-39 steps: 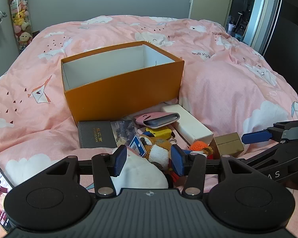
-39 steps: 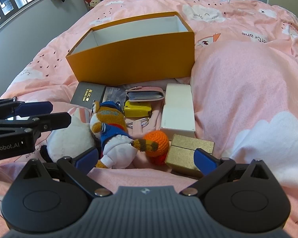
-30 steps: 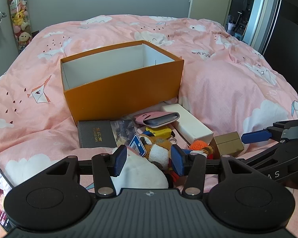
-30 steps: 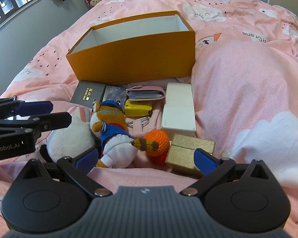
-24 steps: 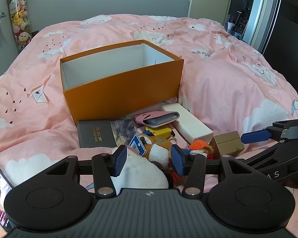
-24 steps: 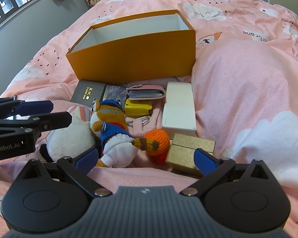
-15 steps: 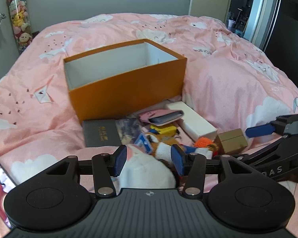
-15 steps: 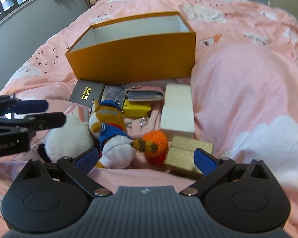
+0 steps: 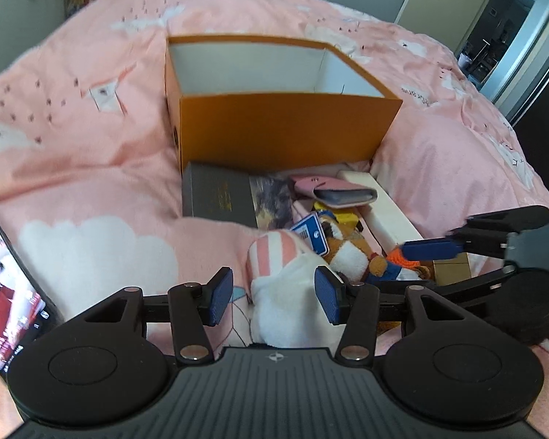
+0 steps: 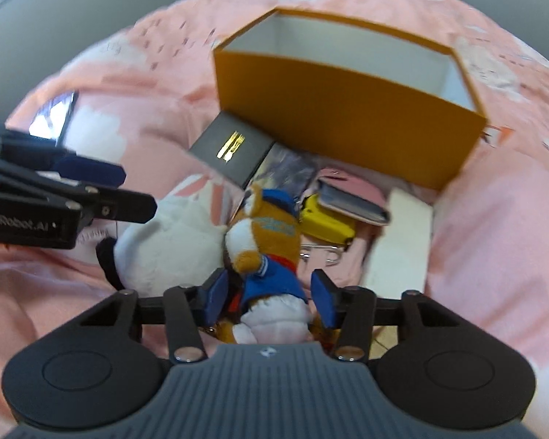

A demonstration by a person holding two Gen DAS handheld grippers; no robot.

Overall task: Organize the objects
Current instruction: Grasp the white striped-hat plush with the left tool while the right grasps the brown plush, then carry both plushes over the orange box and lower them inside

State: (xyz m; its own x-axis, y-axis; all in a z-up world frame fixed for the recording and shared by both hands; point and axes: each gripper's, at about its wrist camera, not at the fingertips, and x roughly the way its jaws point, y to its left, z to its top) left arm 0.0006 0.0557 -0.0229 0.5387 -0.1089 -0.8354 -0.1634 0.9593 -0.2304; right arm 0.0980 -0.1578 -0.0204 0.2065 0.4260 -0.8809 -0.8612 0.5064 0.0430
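Note:
My left gripper (image 9: 273,298) hangs open over a white plush rabbit (image 9: 287,292) with pink striped ears. The rabbit sits between the pads, and the left pad stands clear of it. My right gripper (image 10: 269,298) has its jaws closing around a brown plush animal in a blue jacket (image 10: 271,256); a thin gap shows at each pad. Behind the toys stands an empty orange box (image 9: 285,135) (image 10: 347,128) on the pink bedcover. In the right wrist view the white plush rabbit (image 10: 172,237) lies left of the brown toy.
A dark grey booklet (image 9: 219,197), a pink wallet (image 9: 333,192), a yellow item (image 10: 325,223), a long white box (image 9: 388,212), an orange crochet ball (image 9: 397,256) and a gold box (image 9: 450,267) crowd the box's front. A lit phone (image 9: 3,274) lies far left.
The right jaws have narrowed from wide open to either side of the brown plush. Both grippers have rolled and shifted, the left one coming lower over the white rabbit.

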